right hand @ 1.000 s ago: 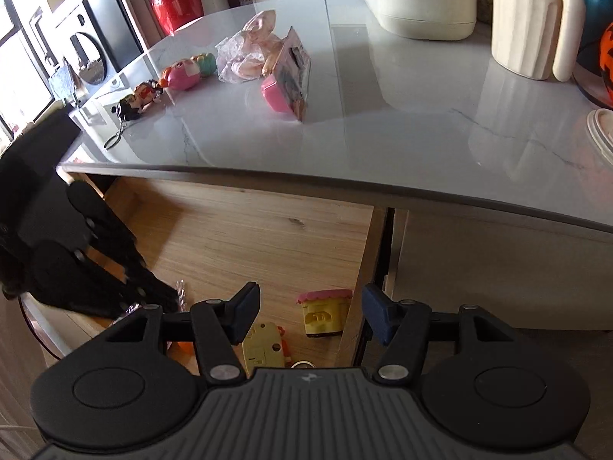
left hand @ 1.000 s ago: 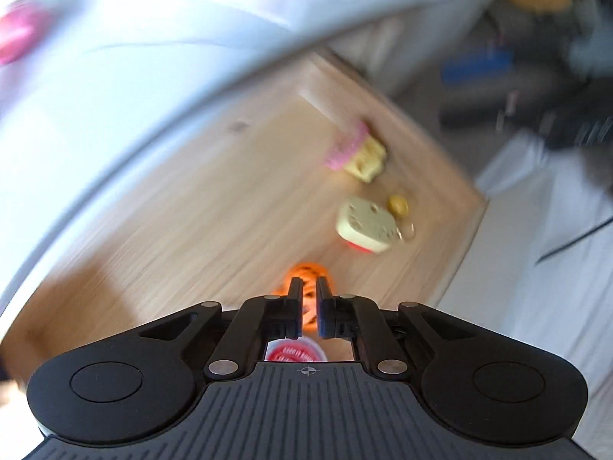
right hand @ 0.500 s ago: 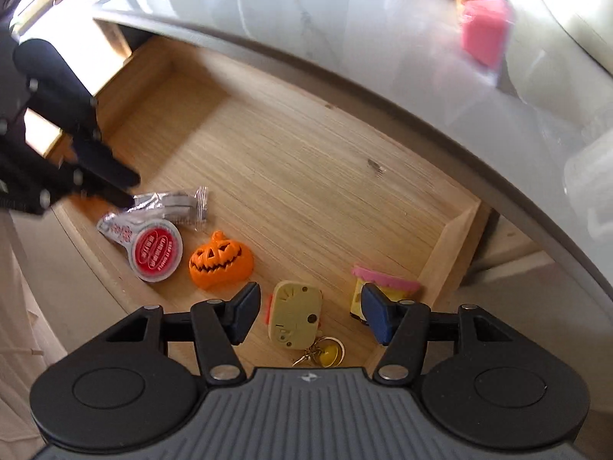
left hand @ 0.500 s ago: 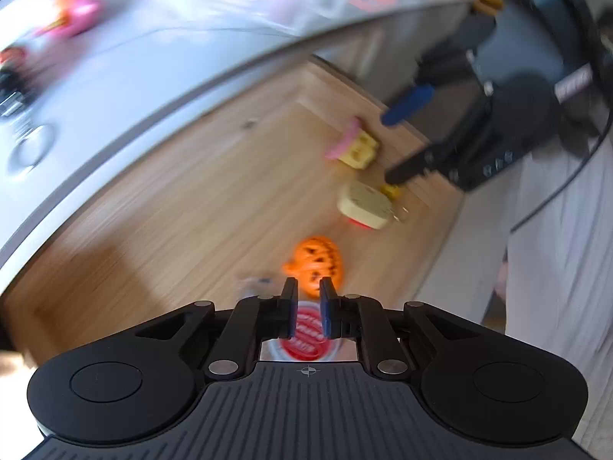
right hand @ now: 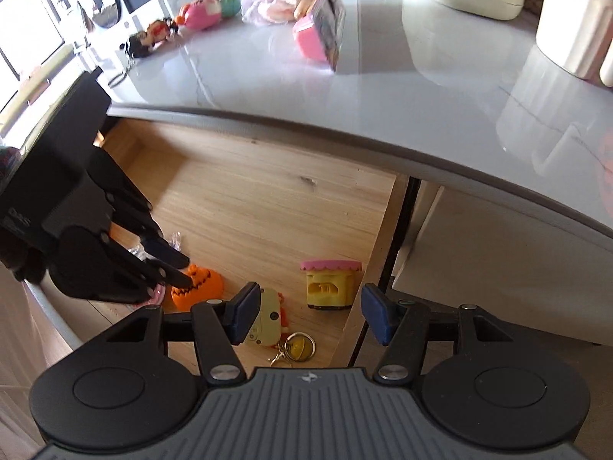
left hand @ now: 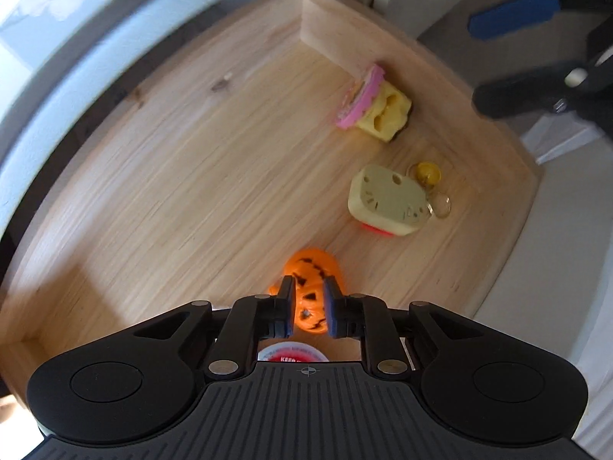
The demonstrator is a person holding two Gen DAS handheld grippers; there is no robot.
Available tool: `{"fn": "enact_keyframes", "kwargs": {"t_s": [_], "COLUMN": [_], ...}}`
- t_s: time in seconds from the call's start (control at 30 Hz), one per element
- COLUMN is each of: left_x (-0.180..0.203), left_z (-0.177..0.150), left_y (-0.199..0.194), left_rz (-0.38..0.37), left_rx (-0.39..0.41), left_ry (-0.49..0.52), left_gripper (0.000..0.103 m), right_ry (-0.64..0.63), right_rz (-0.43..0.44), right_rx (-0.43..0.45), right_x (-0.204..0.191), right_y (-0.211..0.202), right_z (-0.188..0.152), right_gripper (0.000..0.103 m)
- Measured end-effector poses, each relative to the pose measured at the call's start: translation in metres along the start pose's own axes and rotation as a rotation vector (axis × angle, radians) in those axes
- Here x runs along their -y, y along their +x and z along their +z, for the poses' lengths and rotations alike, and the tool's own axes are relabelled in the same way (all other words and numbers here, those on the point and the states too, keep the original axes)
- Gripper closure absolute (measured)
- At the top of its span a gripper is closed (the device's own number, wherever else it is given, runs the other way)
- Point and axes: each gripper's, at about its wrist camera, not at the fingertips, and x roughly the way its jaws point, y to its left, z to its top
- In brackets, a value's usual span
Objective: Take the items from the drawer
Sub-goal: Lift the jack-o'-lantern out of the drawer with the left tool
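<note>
The left gripper [left hand: 308, 306] points straight down into the open drawer [left hand: 383, 30], and its jaws, which have just been opening, stand a little apart astride the orange pumpkin toy [left hand: 314, 268]. In the right wrist view the tips sit at the pumpkin's top; whether the pads press on it I cannot tell, so the pumpkin looks lined up for a pick rather than held. The right gripper [right hand: 308, 316] hovers half open and empty over the drawer's front corner, probably waiting its turn.

In the left wrist view, the cream keychain toy [left hand: 387, 201] lies at about two o'clock from the pumpkin, with its yellow charm [left hand: 428, 173] and ring just beside it. The yellow block with a pink top [left hand: 377, 105] sits further out at one o'clock, against the drawer's side wall. All three lie along the front and right side, within easy reach.

A red-and-white lid [left hand: 291, 356] shows only as a sliver behind the left gripper; its lettering is cut off. On the desk [right hand: 383, 107] lie several blurred toys.
</note>
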Motion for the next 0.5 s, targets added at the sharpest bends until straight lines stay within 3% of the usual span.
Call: {"fn": "enact_keyframes", "kwargs": {"t_s": [0.2, 0.23, 0.33, 0.5], "left_x": [0.007, 0.006, -0.001, 0.001], "left_z": [0.016, 0.016, 0.016, 0.017], "left_y": [0.017, 0.021, 0.03, 0.028], "left_rz": [-0.053, -0.055, -0.047, -0.028], "left_rx": [-0.078, -0.092, -0.137, -0.109], "left_ry": [0.001, -0.001, -0.047, -0.021], "left_gripper": [0.068, 0.062, 0.058, 0.057], "right_ry": [0.008, 0.007, 0.004, -0.018], "right_rz": [0.049, 0.053, 0.057, 0.039], "right_rx": [0.045, 0.048, 0.054, 0.036], "right_x": [-0.001, -0.001, -0.001, -0.002], "right_y": [-0.008, -0.008, -0.012, -0.004], "right_z": [-0.002, -0.002, -0.003, -0.005], "right_gripper": [0.044, 0.045, 0.045, 0.044]}}
